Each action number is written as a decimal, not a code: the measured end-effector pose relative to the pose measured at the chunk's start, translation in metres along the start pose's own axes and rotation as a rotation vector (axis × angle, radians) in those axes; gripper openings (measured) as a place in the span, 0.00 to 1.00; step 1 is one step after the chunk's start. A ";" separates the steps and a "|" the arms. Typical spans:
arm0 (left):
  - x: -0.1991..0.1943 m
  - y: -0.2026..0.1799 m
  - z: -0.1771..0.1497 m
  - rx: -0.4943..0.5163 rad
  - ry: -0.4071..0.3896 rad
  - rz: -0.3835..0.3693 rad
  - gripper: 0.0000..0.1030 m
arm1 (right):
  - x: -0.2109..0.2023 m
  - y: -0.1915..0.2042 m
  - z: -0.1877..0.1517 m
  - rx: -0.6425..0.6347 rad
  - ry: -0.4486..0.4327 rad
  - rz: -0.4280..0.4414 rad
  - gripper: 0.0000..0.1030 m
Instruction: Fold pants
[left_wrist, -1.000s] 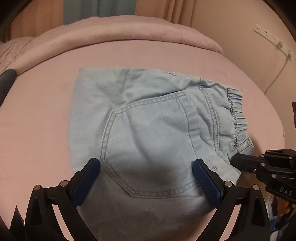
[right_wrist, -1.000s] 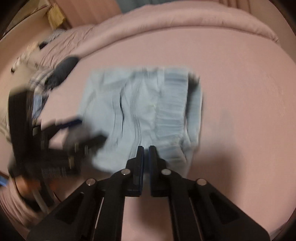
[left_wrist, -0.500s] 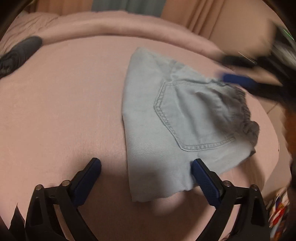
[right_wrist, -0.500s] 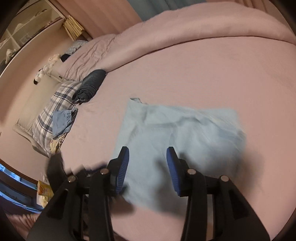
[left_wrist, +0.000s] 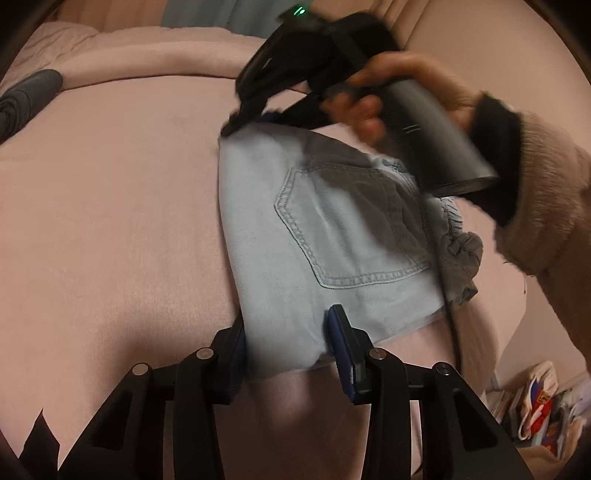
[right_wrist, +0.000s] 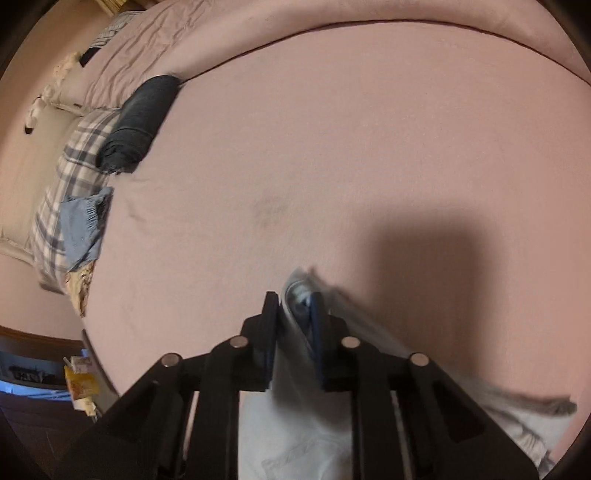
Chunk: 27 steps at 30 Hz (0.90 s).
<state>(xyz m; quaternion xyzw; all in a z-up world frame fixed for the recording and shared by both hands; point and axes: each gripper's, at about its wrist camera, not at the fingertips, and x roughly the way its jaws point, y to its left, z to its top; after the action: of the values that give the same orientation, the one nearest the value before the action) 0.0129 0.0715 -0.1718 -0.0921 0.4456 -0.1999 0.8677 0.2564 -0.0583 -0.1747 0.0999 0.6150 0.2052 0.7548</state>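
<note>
The light blue pants (left_wrist: 332, 236) lie on the pink bed (left_wrist: 110, 221), near its right edge, and they look mostly folded, a small thick bundle with the back pocket (left_wrist: 347, 229) facing up and the stretchy waistband (left_wrist: 454, 236) bunched on the right side. The left tongs (left_wrist: 286, 341) sit at the near bottom corner of the bundle, partly spread, with the cloth edge between the two blue pads; I think they are about to pinch it, but the pads are not pressed together. The right tongs (right_wrist: 293, 325) are pinching the far top corner, and in their own view I see several layers of blue cloth squeezed between them. In the left view the person's right hand (left_wrist: 369, 99) grips the black handle over the pants. My guess is that one more fold is left, or just a bit of tidying, since both corners on the same long edge are being taken. The lower right edge looks a little crooked and may need a tug to make it even. The bed sheet is smooth and soft. At the far side a rolled dark cloth (right_wrist: 142, 122) lies on a checked pillow (right_wrist: 70, 184), next to another small blue garment (right_wrist: 83, 229). A pink blanket (left_wrist: 147, 55) is rolled along the back, with curtains behind it, and some bags sit on the floor to the right.
</note>
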 end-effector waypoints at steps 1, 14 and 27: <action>0.002 -0.002 0.000 0.004 -0.004 0.003 0.39 | 0.009 -0.002 0.003 0.012 0.001 -0.027 0.10; -0.067 -0.001 -0.014 -0.034 -0.021 0.074 0.77 | -0.123 0.017 -0.081 -0.139 -0.370 -0.137 0.44; 0.039 -0.033 0.038 0.189 0.077 0.271 0.75 | -0.127 -0.040 -0.230 -0.173 -0.342 -0.326 0.05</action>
<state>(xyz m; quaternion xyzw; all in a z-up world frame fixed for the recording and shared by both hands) 0.0551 0.0242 -0.1674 0.0586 0.4663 -0.1254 0.8737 0.0205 -0.1727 -0.1301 -0.0325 0.4664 0.1127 0.8767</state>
